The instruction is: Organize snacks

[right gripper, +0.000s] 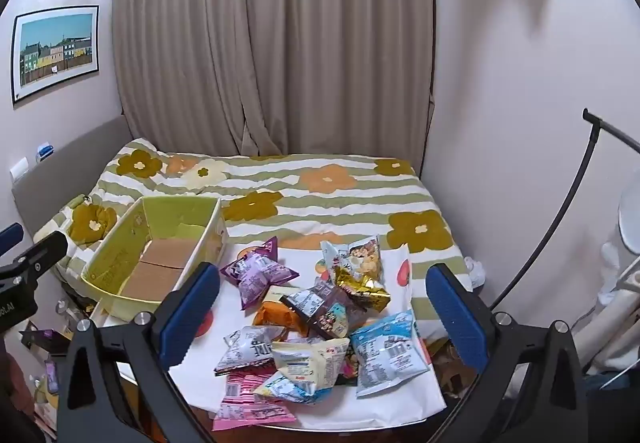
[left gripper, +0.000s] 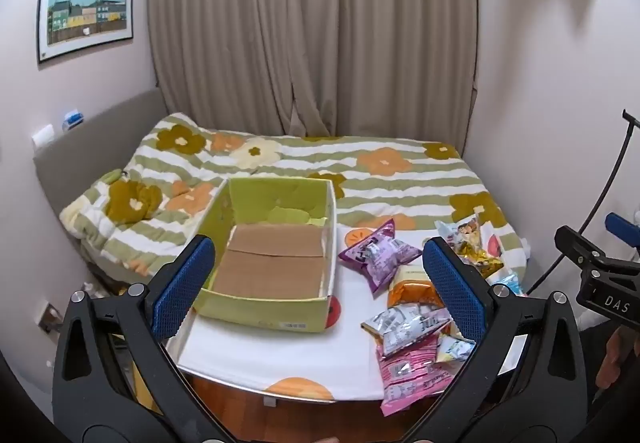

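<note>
— Green cardboard: your box (left gripper: 272, 243) sits on the white cloth (left gripper: 280, 355) at the foot of the bed (left gripper: 400, 179), its brown floor bare. See it?

— Yes. And the snacks?

— Heaped to the right of the box, apart from it. The purple packet (right gripper: 256, 275) lies nearest the box; beside it an orange packet (right gripper: 276, 317), a gold-trimmed bag (right gripper: 360, 271), a dark packet (right gripper: 324, 311), a light blue bag (right gripper: 386, 351), a silver one (right gripper: 248, 349) and a pink packet (right gripper: 248, 399) at the cloth's near edge.

— My grippers?

— Your left gripper (left gripper: 316, 291) hangs wide open before the box, its blue pads (left gripper: 184, 287) holding nothing. Your right gripper (right gripper: 320, 315) is spread just as wide over the heap, its pads (right gripper: 456, 311) empty, touching no packet.

— Behind?

— A beige curtain (right gripper: 280, 43) and a framed picture (left gripper: 86, 13) on the wall.
</note>
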`<state>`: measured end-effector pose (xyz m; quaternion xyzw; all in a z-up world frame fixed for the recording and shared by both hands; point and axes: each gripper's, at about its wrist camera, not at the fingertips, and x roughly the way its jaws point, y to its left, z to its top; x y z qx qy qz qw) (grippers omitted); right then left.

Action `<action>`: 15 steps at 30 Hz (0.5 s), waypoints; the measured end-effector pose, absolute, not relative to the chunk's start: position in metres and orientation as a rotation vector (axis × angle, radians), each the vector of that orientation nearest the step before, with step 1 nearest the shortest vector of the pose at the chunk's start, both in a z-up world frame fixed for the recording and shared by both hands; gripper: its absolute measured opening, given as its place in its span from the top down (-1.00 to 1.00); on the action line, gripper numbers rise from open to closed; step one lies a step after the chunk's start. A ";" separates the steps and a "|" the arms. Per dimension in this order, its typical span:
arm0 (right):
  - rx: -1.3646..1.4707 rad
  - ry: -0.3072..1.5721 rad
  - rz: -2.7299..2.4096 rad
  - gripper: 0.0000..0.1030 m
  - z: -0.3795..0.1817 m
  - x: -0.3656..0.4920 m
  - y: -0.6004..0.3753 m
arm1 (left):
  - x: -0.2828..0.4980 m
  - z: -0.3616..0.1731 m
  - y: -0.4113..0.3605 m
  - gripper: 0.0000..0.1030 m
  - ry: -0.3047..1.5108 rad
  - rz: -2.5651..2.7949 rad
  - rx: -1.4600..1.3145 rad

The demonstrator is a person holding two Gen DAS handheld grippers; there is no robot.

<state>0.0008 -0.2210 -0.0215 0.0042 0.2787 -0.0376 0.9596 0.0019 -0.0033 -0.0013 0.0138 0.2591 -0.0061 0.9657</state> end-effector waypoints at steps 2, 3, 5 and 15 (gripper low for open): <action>0.030 0.563 -0.070 -0.99 -0.022 0.000 -0.222 | 0.007 -0.004 -0.002 -1.00 0.532 -0.007 0.017; 0.030 0.562 -0.071 -0.99 -0.022 -0.001 -0.222 | 0.008 -0.005 -0.002 -1.00 0.530 -0.006 0.017; 0.019 0.559 -0.071 -0.99 -0.022 -0.002 -0.221 | 0.004 -0.007 -0.003 -1.00 0.515 -0.011 0.021; 0.016 0.576 -0.092 -0.99 -0.023 0.002 -0.213 | 0.006 -0.006 0.010 -1.00 0.530 -0.026 0.021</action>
